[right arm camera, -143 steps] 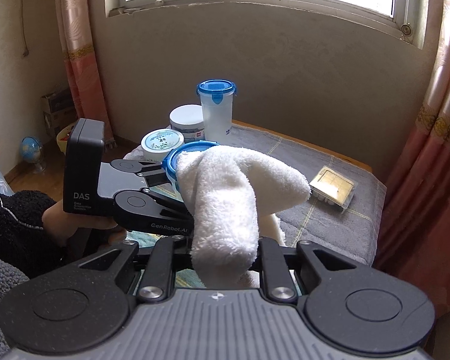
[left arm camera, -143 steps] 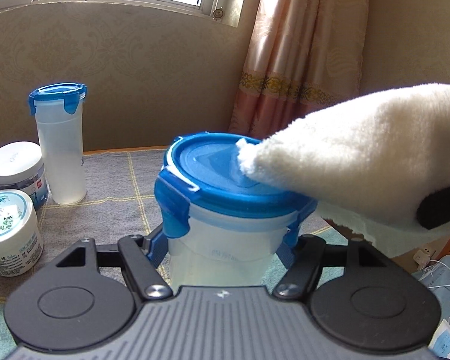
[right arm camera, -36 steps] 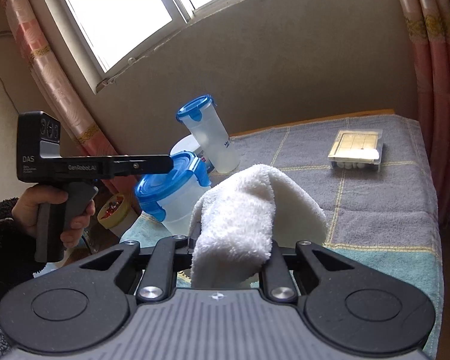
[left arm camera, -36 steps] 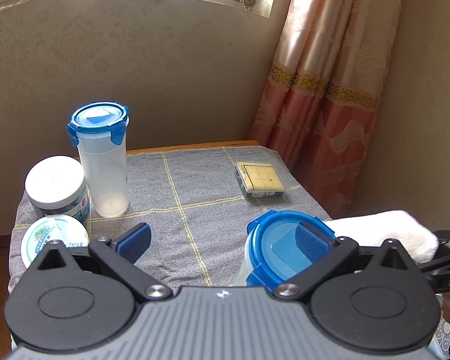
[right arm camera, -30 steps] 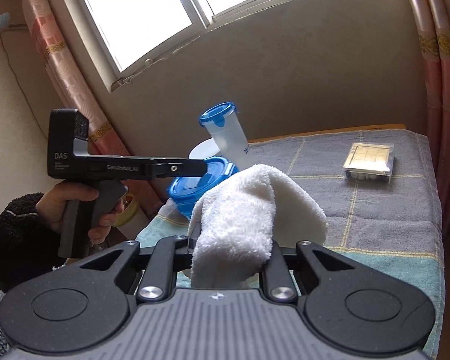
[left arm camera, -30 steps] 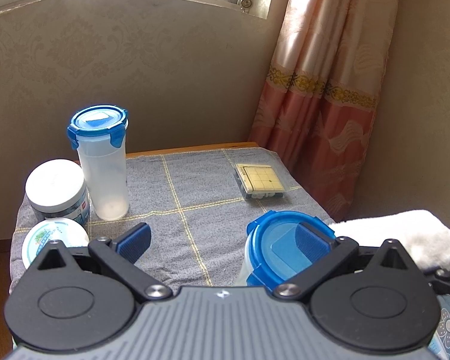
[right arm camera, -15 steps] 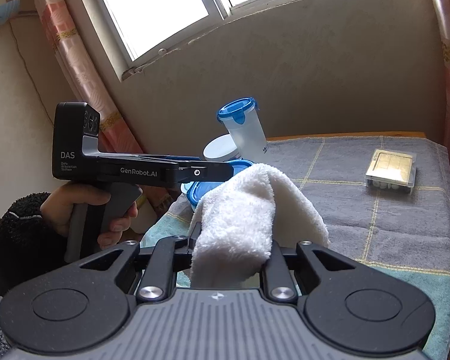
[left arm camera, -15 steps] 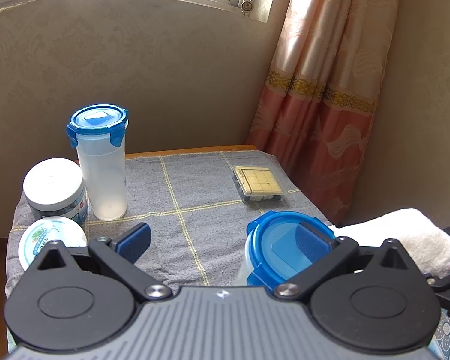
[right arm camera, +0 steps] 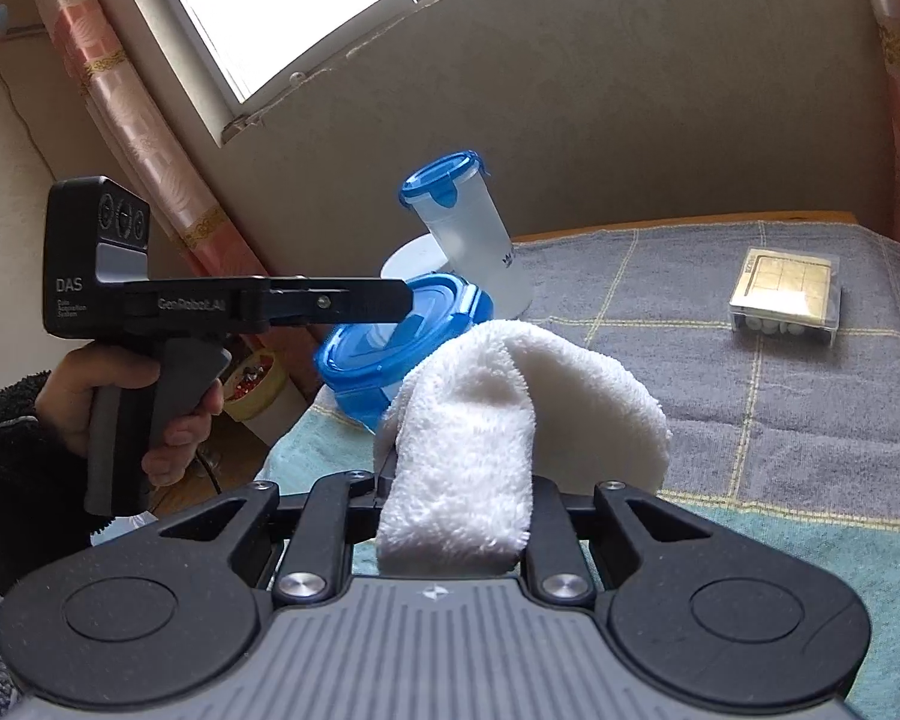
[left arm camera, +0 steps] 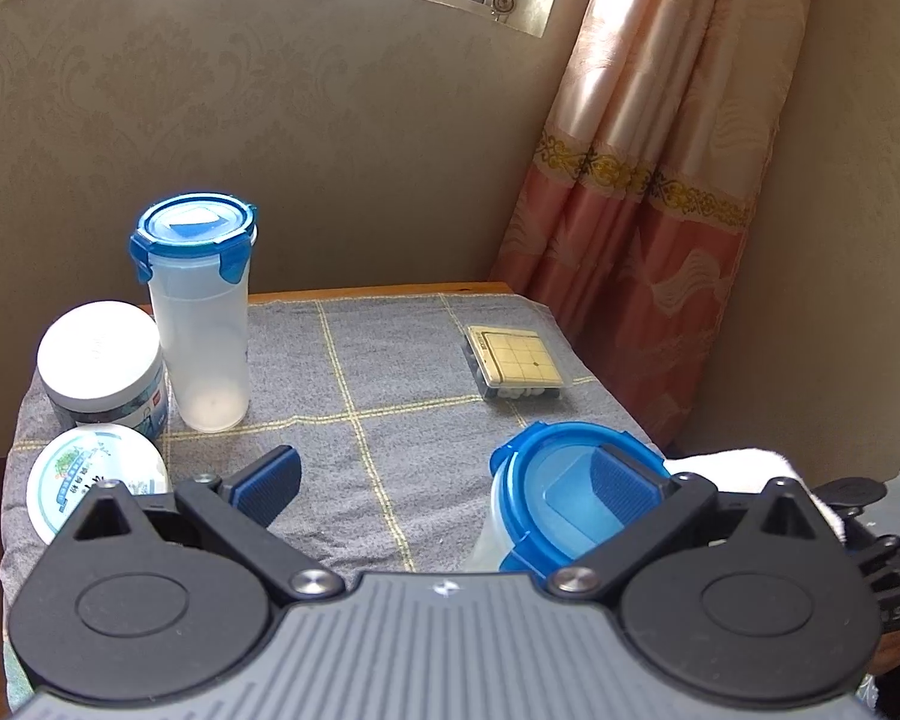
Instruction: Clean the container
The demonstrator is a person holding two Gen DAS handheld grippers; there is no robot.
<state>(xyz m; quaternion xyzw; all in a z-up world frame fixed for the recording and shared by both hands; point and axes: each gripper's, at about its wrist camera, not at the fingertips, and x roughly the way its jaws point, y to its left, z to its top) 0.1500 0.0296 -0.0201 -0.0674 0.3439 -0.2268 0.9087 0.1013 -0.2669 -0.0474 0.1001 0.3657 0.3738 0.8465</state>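
Note:
The short clear container with a blue clip lid stands near the front right of the table, also seen as the container in the right wrist view. My left gripper is open and held above the table. Its right finger hovers over the lid, and nothing is between the jaws. The right wrist view shows a hand holding my left gripper level above the lid. My right gripper is shut on a folded white cloth. The cloth sits just right of the container, apart from the lid.
A grey checked towel covers the table. At the back left stand a tall clear container with a blue lid and two white-lidded jars. A clear box with a yellow grid board lies right of centre. A pink curtain hangs beyond.
Earlier my left gripper held the container while the cloth pressed on its lid. Now the jaws are open, the container stands free, and the cloth is off the lid. Little moved in the last second.

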